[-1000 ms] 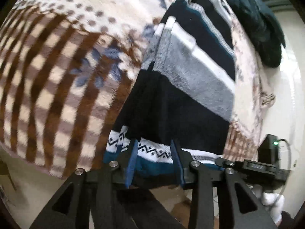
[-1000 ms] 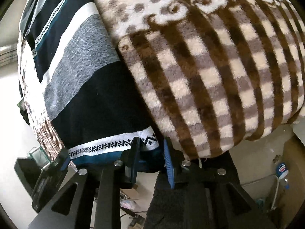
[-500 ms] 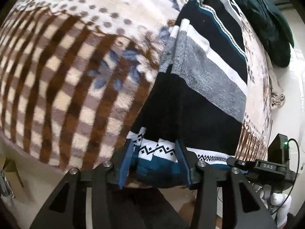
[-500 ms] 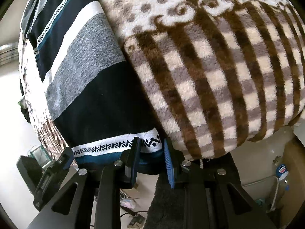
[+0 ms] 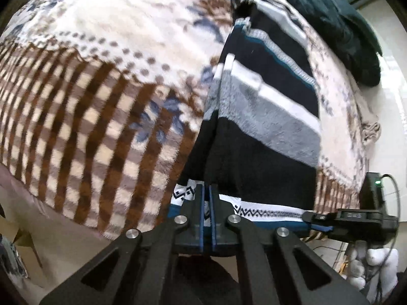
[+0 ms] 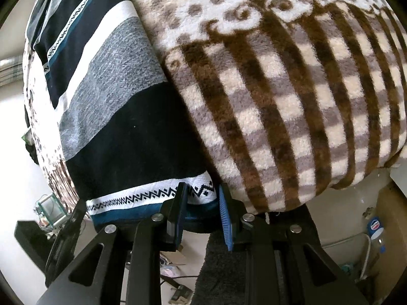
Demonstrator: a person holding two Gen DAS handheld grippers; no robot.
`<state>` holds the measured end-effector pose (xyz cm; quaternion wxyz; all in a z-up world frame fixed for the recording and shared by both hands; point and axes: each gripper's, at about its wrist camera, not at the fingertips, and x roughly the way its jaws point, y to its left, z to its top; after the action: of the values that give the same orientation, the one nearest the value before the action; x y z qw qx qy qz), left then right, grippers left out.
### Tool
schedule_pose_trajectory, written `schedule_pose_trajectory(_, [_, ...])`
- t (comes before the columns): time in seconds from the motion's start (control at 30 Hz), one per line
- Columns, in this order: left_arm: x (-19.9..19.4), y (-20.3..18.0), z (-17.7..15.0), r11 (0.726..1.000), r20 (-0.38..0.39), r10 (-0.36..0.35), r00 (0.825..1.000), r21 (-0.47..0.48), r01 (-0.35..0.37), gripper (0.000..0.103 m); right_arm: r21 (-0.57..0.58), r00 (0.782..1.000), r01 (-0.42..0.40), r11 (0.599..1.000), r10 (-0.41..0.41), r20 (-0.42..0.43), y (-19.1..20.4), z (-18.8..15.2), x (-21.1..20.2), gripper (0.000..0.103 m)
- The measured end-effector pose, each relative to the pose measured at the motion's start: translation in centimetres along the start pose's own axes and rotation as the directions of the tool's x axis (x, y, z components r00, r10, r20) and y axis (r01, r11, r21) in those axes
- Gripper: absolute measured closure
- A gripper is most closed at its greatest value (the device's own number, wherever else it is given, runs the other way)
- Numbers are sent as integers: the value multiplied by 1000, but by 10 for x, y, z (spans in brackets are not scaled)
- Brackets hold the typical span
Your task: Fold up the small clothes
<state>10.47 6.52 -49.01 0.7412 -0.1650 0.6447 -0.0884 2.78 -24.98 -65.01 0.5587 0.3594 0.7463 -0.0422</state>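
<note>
Left wrist view: the left claw (image 5: 206, 198) has just clenched on the near hem of the striped garment (image 5: 267, 132), which lies flat on the blanketed bed (image 5: 89, 101). The right claw (image 6: 201, 198) grasps the hem's other corner. Next, likely, lift both corners together and fold away.

right gripper (image 6: 201, 203) — blue-padded jaws part-closed on the hem corner of the striped garment (image 6: 114, 117) | garment stretches ahead and to the claw's left, flat on the plush checked blanket (image 6: 292, 96) | behind, right of the claw — a capped bottle (image 6: 375, 228) on the floor
</note>
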Motion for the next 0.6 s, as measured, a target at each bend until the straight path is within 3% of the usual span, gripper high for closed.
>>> schedule_pose_trajectory(0.2, [-16, 0, 13, 1000, 53, 22, 998, 9, -22, 102, -2, 1000, -10, 1000, 10, 0, 7, -3, -2, 76])
schedule_pose_trajectory(0.33, [23, 29, 18, 997, -23, 79, 997, -24, -80, 102, -10, 1000, -11, 1000, 11, -4, 11, -3, -2, 75])
schedule_pose_trajectory(0.4, [39, 41, 19, 993, -51, 112, 992, -32, -113, 102, -10, 1000, -8, 1000, 8, -5, 12, -4, -2, 65])
schedule_pose_trajectory(0.43, [42, 45, 19, 994, -65, 94, 993, -42, -97, 102, -12, 1000, -5, 1000, 5, -1, 12, -3, -3, 59])
schedule_pose_trajectory(0.5, [40, 51, 19, 994, -73, 71, 995, -80, -76, 102, -17, 1000, -9, 1000, 10, 9, 13, -4, -6, 56])
schedule_pose_trajectory(0.6, [26, 60, 21, 984, -49, -59, 997, -168, 50, 100, -34, 1000, -22, 999, 23, 20, 12, -3, -10, 56])
